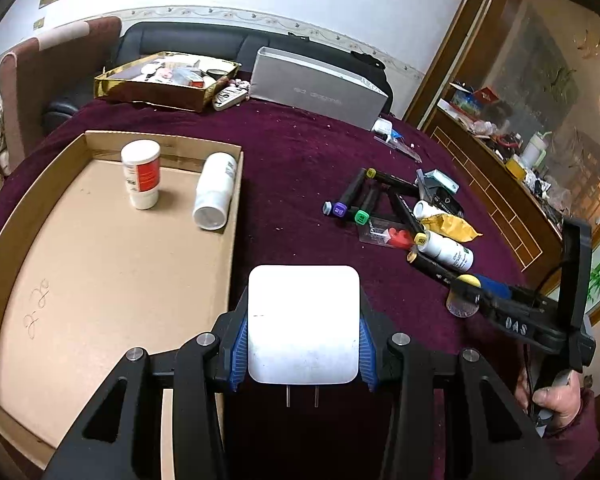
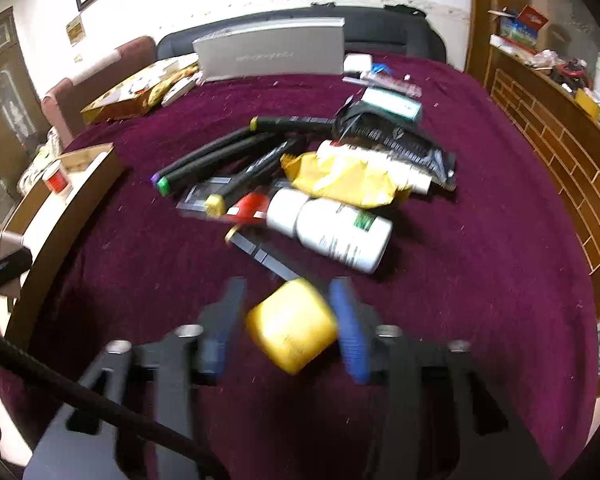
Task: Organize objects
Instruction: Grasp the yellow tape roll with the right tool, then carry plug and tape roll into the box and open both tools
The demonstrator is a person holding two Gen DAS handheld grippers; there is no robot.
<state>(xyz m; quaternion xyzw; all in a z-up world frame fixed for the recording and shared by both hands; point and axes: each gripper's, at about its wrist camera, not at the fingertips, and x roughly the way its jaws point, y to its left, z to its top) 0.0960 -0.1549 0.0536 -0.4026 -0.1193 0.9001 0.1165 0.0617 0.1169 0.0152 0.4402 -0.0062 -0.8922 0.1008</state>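
My left gripper [image 1: 303,332] is shut on a white plug adapter [image 1: 303,322], held above the right edge of a shallow cardboard tray [image 1: 100,280]. In the tray a red-labelled white bottle [image 1: 141,174] stands and a white bottle [image 1: 215,190] lies on its side. My right gripper [image 2: 288,328] has a yellow-capped object [image 2: 292,326] between its fingers; the view is blurred, and the left finger looks apart from it. Ahead lies a pile: black markers [image 2: 220,156], a white bottle [image 2: 340,232], a yellow packet [image 2: 344,176]. The right gripper also shows in the left wrist view [image 1: 470,286].
A maroon cloth [image 1: 300,152] covers the table. A gold box [image 1: 160,80] of small items and a grey box [image 1: 320,84] stand at the far edge, before a dark sofa. A wooden cabinet [image 2: 560,140] with clutter stands to the right.
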